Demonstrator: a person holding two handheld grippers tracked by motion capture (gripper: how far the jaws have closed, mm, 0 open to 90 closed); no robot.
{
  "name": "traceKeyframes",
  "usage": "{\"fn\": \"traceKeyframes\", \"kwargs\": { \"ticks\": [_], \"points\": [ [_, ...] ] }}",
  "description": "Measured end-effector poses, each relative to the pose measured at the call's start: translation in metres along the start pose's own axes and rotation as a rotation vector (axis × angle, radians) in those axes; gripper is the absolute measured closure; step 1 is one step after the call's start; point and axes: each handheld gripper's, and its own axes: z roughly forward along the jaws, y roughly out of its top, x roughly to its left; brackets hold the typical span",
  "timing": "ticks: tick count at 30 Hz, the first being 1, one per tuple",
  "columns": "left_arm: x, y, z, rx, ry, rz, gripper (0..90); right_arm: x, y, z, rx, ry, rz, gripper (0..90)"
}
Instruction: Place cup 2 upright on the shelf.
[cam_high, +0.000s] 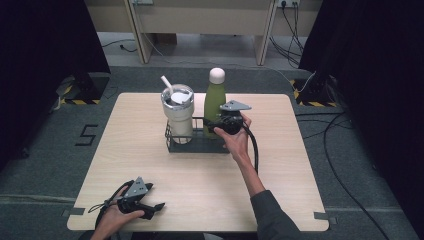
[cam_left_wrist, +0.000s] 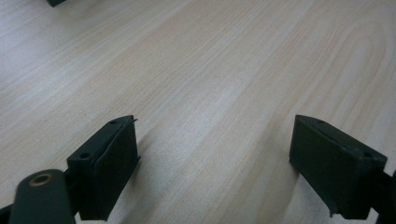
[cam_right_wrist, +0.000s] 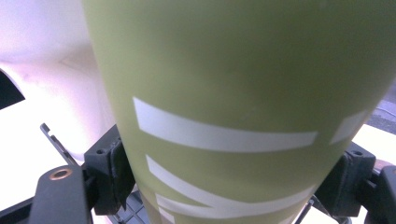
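A green bottle (cam_high: 215, 100) with a white cap stands in a black wire rack (cam_high: 196, 143) at the table's middle, beside a white tumbler (cam_high: 178, 112) with a straw. My right gripper (cam_high: 216, 126) is shut on the green bottle (cam_right_wrist: 233, 93), its pads pressed on both sides of the body with white stripes. Near the front left edge of the table (cam_high: 200, 185), my left gripper (cam_high: 156, 209) rests in a hand, jaws open wide. In the left gripper view, bare wood lies between the fingers (cam_left_wrist: 112, 163) of the left gripper (cam_left_wrist: 215, 158).
The wooden table (cam_left_wrist: 210, 70) stands on grey carpet. Cables trail on the floor at the right (cam_high: 345, 150). Dark curtains flank both sides, and a desk's legs stand behind the table (cam_high: 140, 45).
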Motion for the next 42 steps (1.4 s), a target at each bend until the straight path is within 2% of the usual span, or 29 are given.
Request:
{"fn": "traceKeyframes", "kwargs": {
  "ticks": [19,26,42],
  "points": [
    [0.0,0.0,0.0,-0.005,0.002,-0.003,14.6,0.002,-0.014,0.01,0.025,0.0,0.008,20.8],
    [0.0,0.0,0.0,-0.005,0.003,-0.003,14.6,0.003,-0.014,0.011,0.025,-0.002,-0.014,20.7],
    [0.0,0.0,0.0,-0.004,0.005,-0.002,14.6,0.005,-0.016,0.01,0.017,-0.003,-0.021,20.7]
  ]
}}
